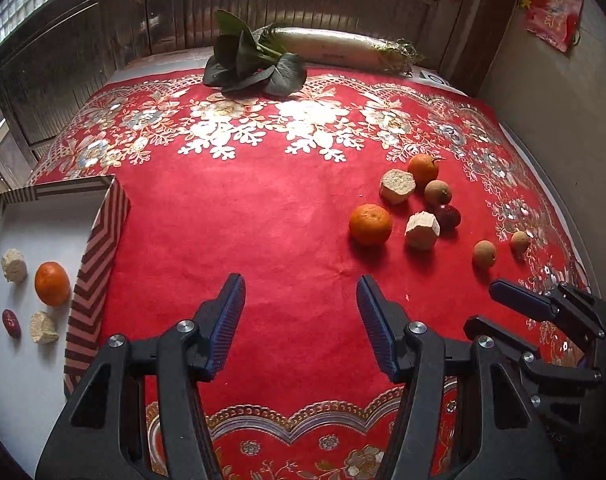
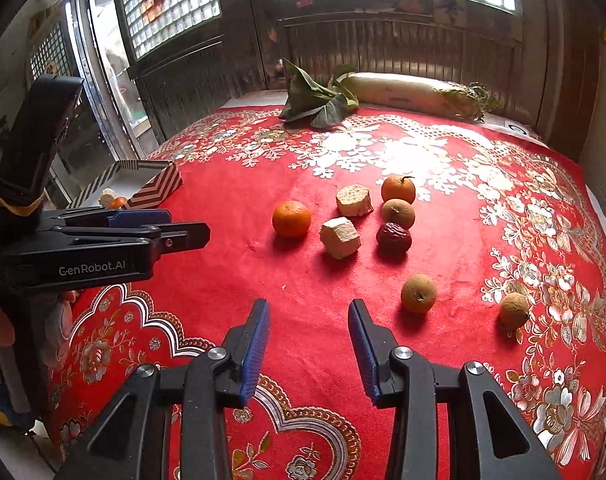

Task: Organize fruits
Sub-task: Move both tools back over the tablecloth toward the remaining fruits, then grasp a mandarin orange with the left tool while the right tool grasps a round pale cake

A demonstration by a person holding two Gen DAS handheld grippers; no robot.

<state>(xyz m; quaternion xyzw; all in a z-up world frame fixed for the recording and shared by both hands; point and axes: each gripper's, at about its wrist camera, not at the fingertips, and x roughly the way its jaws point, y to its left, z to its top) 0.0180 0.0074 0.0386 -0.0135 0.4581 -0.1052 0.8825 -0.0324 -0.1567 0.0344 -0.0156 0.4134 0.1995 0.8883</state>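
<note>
- Left gripper (image 1: 301, 296) and right gripper (image 2: 309, 320): jaws spread wide, nothing betw. them, both hovering over the red floral velvet tablecloth (image 1: 243, 208).
- Nearest loose fruit: round brown longan (image 2: 419, 293), prob. light w/ a thin brittle shell, so pinch gently across its middle.
- Round orange tangerine (image 2: 291, 218) looks soft and may roll (grip at its widest part).
- Striped cardboard box (image 1: 99, 248) sits at far left, already holding some pieces.
- Dim room w/ dark wooden wall panels (image 2: 383, 52).

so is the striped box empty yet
Not empty: the striped cardboard box holds an orange, two pale chunks and a red date.
</note>
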